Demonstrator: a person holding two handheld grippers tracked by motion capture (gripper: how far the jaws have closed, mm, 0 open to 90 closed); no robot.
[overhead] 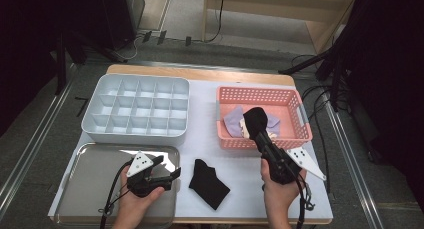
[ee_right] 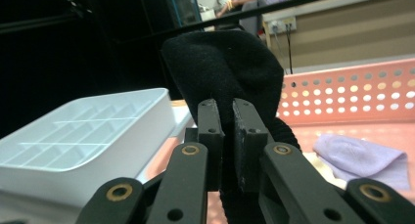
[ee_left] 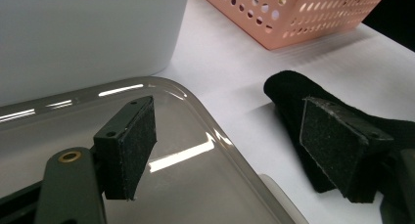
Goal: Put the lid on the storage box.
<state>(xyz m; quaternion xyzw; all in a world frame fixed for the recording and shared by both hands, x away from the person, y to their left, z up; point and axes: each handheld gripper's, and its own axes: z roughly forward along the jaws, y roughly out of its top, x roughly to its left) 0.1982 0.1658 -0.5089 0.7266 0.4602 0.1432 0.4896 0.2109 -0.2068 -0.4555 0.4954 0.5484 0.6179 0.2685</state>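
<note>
The counter is covered with a white sheet, its wooden edge showing at 12 o'clock, and it stands in a dark room with a grey floor, black stands and loose cables around it. A white divided organizer sits at 10 o'clock, a pink perforated basket at 2 o'clock, and a shiny metal tray at 8 o'clock. A lavender cloth lies inside the basket.

The right tongs, at 4 o'clock, are clenched on a black sock, lifting it over the basket's near wall. In the right gripper view the sock looks soft and matte, bunched into a rounded lump above the jaws, with its ribbed part hanging down behind them.

A second black sock lies flat on the counter at 6 o'clock, between the tray and the right hand, with its cuff pointing toward 12.

The left tongs hover over the tray's right edge, jaws spread and holding nothing; the lying sock is just beyond them in the left gripper view.
</note>
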